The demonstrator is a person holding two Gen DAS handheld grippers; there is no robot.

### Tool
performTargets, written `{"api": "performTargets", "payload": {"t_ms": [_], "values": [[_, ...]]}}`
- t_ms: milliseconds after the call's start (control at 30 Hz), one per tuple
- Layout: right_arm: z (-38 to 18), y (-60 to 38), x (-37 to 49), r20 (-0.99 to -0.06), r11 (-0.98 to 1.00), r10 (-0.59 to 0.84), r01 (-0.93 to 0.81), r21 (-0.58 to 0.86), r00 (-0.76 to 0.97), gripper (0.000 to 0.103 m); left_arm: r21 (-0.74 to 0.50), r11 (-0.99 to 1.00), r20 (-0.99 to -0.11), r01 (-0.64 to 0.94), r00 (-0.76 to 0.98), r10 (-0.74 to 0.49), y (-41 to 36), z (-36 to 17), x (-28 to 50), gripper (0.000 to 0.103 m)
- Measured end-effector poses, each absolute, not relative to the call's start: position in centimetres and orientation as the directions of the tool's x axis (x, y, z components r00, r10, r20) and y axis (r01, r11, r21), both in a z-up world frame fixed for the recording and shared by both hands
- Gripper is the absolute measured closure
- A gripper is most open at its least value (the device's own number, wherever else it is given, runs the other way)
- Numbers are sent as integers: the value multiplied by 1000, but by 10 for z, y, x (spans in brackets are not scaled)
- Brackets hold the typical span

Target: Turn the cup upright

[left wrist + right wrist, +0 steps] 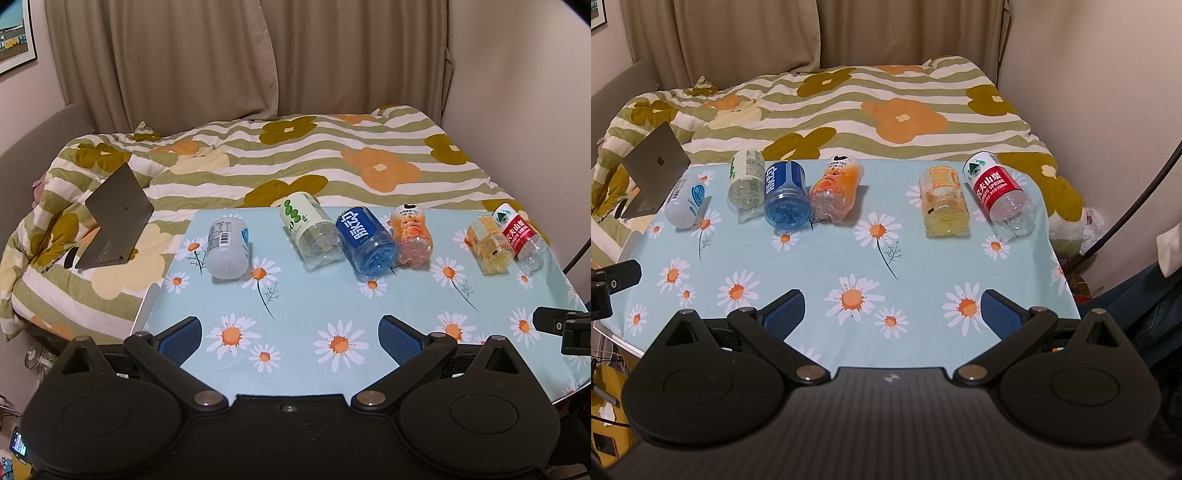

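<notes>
Several cut-bottle cups lie on their sides in a row at the far part of the table. From left: a white cup [227, 248] [685, 201], a green-label clear cup [312, 230] [746, 181], a blue cup [365, 240] [786, 194], an orange cartoon cup [413, 235] [836, 190], a yellow cup [489, 245] [943, 201] and a red-label cup [522, 238] [999, 192]. My left gripper [290, 334] is open and empty over the near table. My right gripper [892, 312] is open and empty, also near the front edge.
The table wears a light-blue daisy cloth [314, 306] [820, 258]. Behind it lies a bed with a floral striped quilt [295, 155]. An open laptop [114, 218] [653, 166] sits on the bed at left. A wall stands at right.
</notes>
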State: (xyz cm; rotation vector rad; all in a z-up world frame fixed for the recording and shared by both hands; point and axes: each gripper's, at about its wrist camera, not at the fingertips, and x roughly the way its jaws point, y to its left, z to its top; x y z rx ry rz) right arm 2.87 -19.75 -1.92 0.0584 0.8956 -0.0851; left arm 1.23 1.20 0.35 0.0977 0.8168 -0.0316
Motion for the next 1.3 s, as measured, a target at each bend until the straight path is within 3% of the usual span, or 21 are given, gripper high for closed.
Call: {"api": "performTargets", "payload": {"t_ms": [733, 1000, 1300], "values": [[-16, -209, 36, -783, 996, -28, 80, 28, 622, 0, 71, 996, -733, 58, 680, 12, 1, 9, 19, 0], [-15, -246, 46, -794, 998, 0, 46, 36, 608, 0, 58, 994, -730, 97, 683, -24, -45, 20, 53, 0], [-37, -276, 69, -833, 987, -30, 149, 64, 552, 0, 16, 975, -775, 220, 619, -126, -91, 6, 133, 1]]}}
